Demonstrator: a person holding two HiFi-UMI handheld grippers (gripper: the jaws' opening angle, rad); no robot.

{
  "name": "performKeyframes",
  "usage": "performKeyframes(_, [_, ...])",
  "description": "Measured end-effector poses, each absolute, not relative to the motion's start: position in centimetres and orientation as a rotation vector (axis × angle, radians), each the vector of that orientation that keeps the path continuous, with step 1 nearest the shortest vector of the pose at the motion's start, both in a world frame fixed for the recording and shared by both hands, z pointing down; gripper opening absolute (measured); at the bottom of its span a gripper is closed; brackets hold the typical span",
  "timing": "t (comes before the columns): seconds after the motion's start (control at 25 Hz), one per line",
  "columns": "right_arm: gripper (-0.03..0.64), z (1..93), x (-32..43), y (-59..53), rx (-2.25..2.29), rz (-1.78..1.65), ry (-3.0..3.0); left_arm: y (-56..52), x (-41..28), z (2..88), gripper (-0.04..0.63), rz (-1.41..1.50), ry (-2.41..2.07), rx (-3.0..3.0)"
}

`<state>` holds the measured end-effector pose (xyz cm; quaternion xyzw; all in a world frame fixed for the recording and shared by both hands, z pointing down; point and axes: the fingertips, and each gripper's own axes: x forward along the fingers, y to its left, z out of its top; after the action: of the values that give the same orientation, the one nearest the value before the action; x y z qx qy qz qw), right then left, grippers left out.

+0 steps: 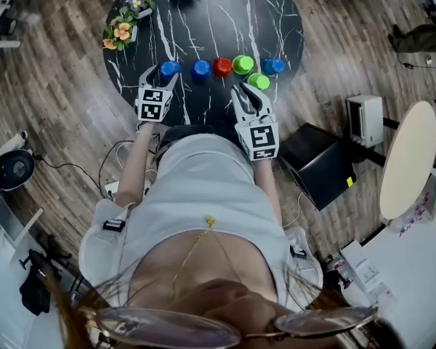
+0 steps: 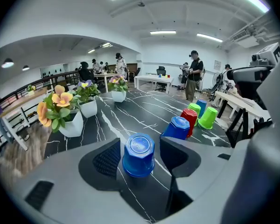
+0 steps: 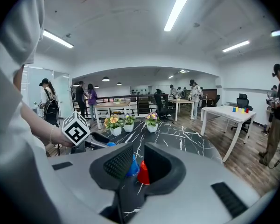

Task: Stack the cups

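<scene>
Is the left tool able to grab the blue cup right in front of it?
Probably yes. The jaws of the left tool stand open on either side of the upside-down blue cup, not touching it, and nothing seems to block the way.

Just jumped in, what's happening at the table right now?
A person is working two handheld grippers over a black table. The left gripper is open around the leftmost blue cup, which stands upside down, pads not touching it yet. The right gripper hovers empty, jaws slightly apart. The other cups, a red cup among them, stand unstacked.
</scene>
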<state>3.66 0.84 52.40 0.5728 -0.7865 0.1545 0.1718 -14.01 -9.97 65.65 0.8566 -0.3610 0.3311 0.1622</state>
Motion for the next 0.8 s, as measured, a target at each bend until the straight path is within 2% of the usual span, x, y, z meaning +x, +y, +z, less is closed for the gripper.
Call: performKeyframes(0.8, [0.08, 52.4, 4.2, 2.8, 1.722, 0.46, -2.155, -10.2, -14.0, 66.9, 0.239, 1.012, -0.991, 2.446])
